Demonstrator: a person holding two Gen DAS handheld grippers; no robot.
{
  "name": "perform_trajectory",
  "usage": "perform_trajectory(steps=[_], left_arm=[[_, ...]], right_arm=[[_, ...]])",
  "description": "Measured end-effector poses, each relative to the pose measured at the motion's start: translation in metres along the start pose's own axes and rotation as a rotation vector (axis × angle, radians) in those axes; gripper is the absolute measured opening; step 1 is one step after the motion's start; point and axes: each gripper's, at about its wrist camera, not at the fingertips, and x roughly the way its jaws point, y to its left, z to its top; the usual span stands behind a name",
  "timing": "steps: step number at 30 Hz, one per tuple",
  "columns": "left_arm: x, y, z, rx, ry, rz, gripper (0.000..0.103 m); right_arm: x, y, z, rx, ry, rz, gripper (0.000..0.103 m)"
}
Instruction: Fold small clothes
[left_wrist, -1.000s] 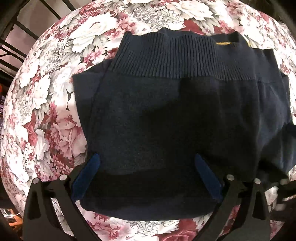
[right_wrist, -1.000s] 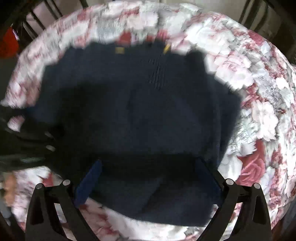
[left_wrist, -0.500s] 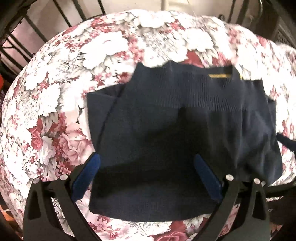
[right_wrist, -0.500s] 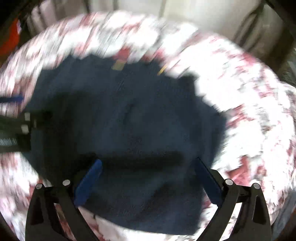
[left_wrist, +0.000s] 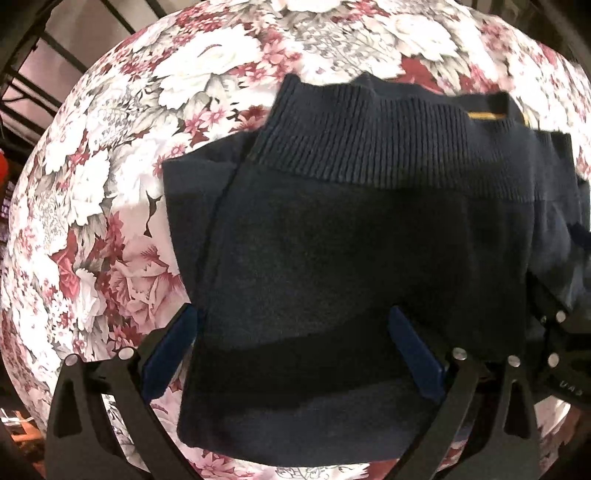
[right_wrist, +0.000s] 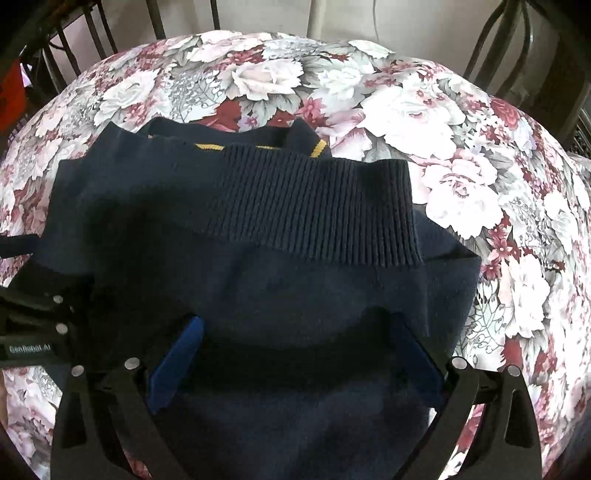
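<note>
Across the middle of both wrist views, a folded navy sweater (left_wrist: 351, 266) is being shown lying flat on the flower-print bench (left_wrist: 110, 184), its ribbed hem (right_wrist: 317, 206) turned over toward the upper frame beside a yellow-trimmed collar (right_wrist: 317, 147). Both left tongs (left_wrist: 291, 354) and right tongs (right_wrist: 295, 362) are being held spread wide above the cloth, gripping nothing.

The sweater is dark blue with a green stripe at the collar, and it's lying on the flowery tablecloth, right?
Not quite. The sweater is dark blue and lies on the flowery tablecloth, but the stripe at the collar is yellow, not green. The right wrist view shows it best.
</note>
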Motion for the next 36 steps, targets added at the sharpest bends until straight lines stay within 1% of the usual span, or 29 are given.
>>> perform_trajectory(steps=[1, 4, 5, 6, 7, 8, 9, 10, 12, 13, 14, 16, 18, 19, 20, 22, 24, 25, 27, 28, 29, 30, 31, 32, 34, 36], left_arm=[[-0.005, 0.008, 0.004, -0.011, -0.02, -0.01, 0.099], [-0.021, 0.014, 0.009, -0.049, -0.088, -0.021, 0.099], [-0.022, 0.019, 0.011, -0.067, -0.098, -0.017, 0.099], [-0.019, 0.023, 0.012, -0.078, -0.087, -0.008, 0.099], [-0.012, 0.027, 0.014, -0.091, -0.064, 0.005, 0.099], [-0.004, 0.032, 0.015, -0.106, -0.034, 0.018, 0.099], [0.009, 0.036, 0.017, -0.13, 0.003, 0.008, 0.099], [0.014, 0.044, 0.017, -0.163, 0.019, -0.036, 0.099], [0.019, 0.058, 0.02, -0.224, 0.055, -0.103, 0.099], [0.021, 0.065, 0.02, -0.24, 0.066, -0.119, 0.099], [0.02, 0.067, 0.021, -0.244, 0.066, -0.121, 0.099], [0.014, 0.068, 0.023, -0.228, 0.051, -0.088, 0.099], [-0.004, 0.06, 0.035, -0.19, 0.015, -0.051, 0.098], [-0.016, 0.05, 0.028, -0.176, -0.006, -0.041, 0.098], [-0.031, 0.042, 0.021, -0.164, -0.028, -0.034, 0.098], [-0.053, 0.038, 0.02, -0.138, -0.08, -0.03, 0.098], [-0.068, 0.035, 0.019, -0.117, -0.105, -0.033, 0.098], [-0.073, 0.031, 0.019, -0.107, -0.109, -0.039, 0.098], [-0.078, 0.023, 0.017, -0.089, -0.104, -0.048, 0.098], [-0.081, 0.014, 0.006, -0.079, -0.099, -0.05, 0.098], [-0.072, 0.011, 0.0, -0.067, -0.095, -0.051, 0.098], [-0.072, 0.004, -0.002, -0.047, -0.089, -0.052, 0.098], [-0.066, -0.019, -0.009, -0.035, -0.087, -0.051, 0.098], [-0.056, -0.021, -0.011, -0.024, -0.085, -0.054, 0.098], [-0.055, -0.033, -0.012, 0.007, -0.08, -0.063, 0.098], [-0.05, -0.043, -0.014, 0.024, -0.074, -0.065, 0.098]], right_arm=[[-0.003, -0.002, 0.002, 0.009, -0.007, 0.004, 0.1], [-0.025, -0.017, 0.006, 0.072, -0.105, -0.008, 0.1], [-0.03, -0.024, 0.009, 0.095, -0.127, -0.012, 0.1], [-0.032, -0.032, 0.01, 0.12, -0.135, -0.014, 0.1], [-0.03, -0.039, 0.01, 0.143, -0.124, -0.012, 0.1], [-0.022, -0.05, 0.01, 0.176, -0.09, -0.007, 0.1], [-0.014, -0.057, 0.009, 0.205, -0.059, -0.005, 0.1], [-0.002, -0.068, 0.005, 0.258, -0.014, -0.001, 0.1], [0.006, -0.083, -0.001, 0.338, 0.009, 0.079, 0.1], [0.007, -0.086, -0.001, 0.358, 0.007, 0.096, 0.1], [0.005, -0.086, 0.001, 0.359, 0.017, 0.095, 0.1], [0.0, -0.083, 0.005, 0.344, 0.028, 0.084, 0.1], [-0.006, -0.086, 0.008, 0.347, 0.019, 0.103, 0.1], [-0.01, -0.086, 0.009, 0.356, 0.015, 0.113, 0.1], [-0.015, -0.088, 0.006, 0.363, 0.01, 0.119, 0.1], [-0.026, -0.092, 0.008, 0.376, -0.011, 0.128, 0.1], [-0.035, -0.097, 0.011, 0.378, -0.026, 0.133, 0.1], [-0.039, -0.098, 0.008, 0.38, -0.029, 0.134, 0.1], [-0.043, -0.102, 0.003, 0.384, -0.023, 0.147, 0.1], [-0.045, -0.099, -0.004, 0.389, -0.02, 0.154, 0.1], [-0.047, -0.097, -0.005, 0.396, -0.014, 0.171, 0.1], [-0.045, -0.098, -0.008, 0.403, -0.011, 0.189, 0.1], [-0.047, -0.101, -0.01, 0.415, -0.01, 0.217, 0.1], [-0.047, -0.103, -0.015, 0.426, -0.012, 0.235, 0.1], [-0.049, -0.109, -0.022, 0.461, -0.011, 0.285, 0.1], [-0.042, -0.119, -0.03, 0.527, 0.012, 0.363, 0.1]])
